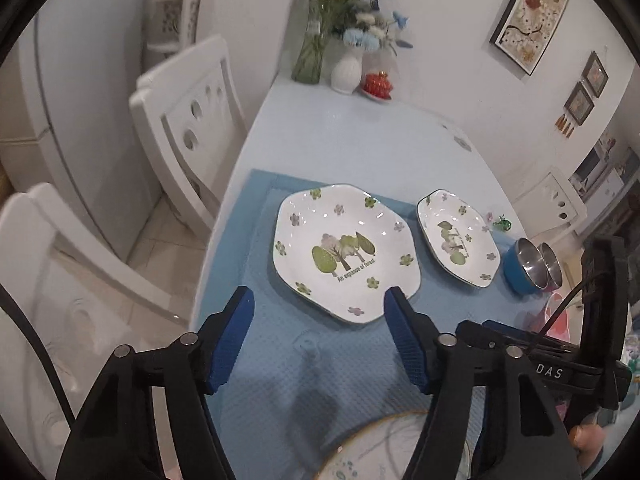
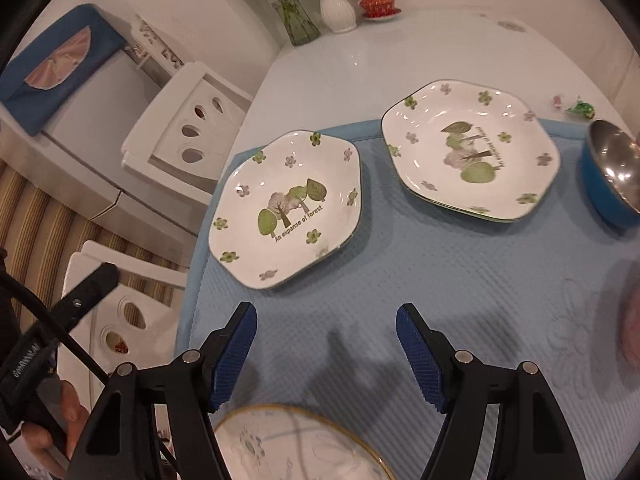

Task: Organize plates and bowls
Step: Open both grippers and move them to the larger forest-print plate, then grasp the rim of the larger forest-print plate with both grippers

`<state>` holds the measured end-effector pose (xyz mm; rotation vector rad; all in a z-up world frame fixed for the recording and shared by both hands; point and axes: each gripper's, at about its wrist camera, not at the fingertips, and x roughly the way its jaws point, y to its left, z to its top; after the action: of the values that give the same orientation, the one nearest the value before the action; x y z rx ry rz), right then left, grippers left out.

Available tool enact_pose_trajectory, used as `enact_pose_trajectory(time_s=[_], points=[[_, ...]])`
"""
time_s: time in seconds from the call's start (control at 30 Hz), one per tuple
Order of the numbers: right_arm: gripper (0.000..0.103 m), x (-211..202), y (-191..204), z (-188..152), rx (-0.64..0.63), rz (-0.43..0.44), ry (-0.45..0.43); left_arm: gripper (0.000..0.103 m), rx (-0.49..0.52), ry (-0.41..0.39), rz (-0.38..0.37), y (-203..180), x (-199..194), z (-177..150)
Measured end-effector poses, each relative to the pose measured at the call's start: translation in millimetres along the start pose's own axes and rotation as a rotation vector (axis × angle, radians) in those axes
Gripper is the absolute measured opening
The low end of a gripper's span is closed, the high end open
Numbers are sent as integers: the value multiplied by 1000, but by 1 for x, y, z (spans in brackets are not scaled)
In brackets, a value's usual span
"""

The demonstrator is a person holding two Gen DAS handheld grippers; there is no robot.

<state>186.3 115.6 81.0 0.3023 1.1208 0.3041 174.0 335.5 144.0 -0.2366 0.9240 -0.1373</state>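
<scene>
White walls and white chairs surround a pale table carrying a blue quilted mat. On the mat we count two hexagonal plates with tree prints: the left plate and the right plate, which lie near each other but apart. We count one round gold-rimmed plate at the mat's near edge, below both tools. At the far right sit blue bowls with steel linings; two rims show in the left wrist view, nested or touching, we cannot tell which. At the table's far end we count two vases and one red lidded cup.

We find the left gripper angled down over the mat, its blue pads spread moderately wide with nothing between them. We find the right gripper likewise angled down, pads apart and empty. A hand grips the left tool's handle.
</scene>
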Motion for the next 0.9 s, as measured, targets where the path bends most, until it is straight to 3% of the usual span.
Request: enact_pose_trajectory(time_s=[0.1, 0.33, 0.57, 0.7, 0.9], points=[[71, 23, -1, 13, 2, -25, 14, 63, -52, 36, -37, 12, 33, 7], [54, 86, -12, 39, 30, -47, 46, 58, -154, 86, -40, 44, 105, 20], [49, 109, -22, 57, 49, -79, -21, 54, -152, 82, -56, 50, 144, 35], [41, 116, -14, 69, -50, -99, -30, 43, -143, 92, -81, 50, 159, 42], [38, 126, -5, 75, -234, -120, -22, 42, -125, 108, -100, 46, 171, 43]])
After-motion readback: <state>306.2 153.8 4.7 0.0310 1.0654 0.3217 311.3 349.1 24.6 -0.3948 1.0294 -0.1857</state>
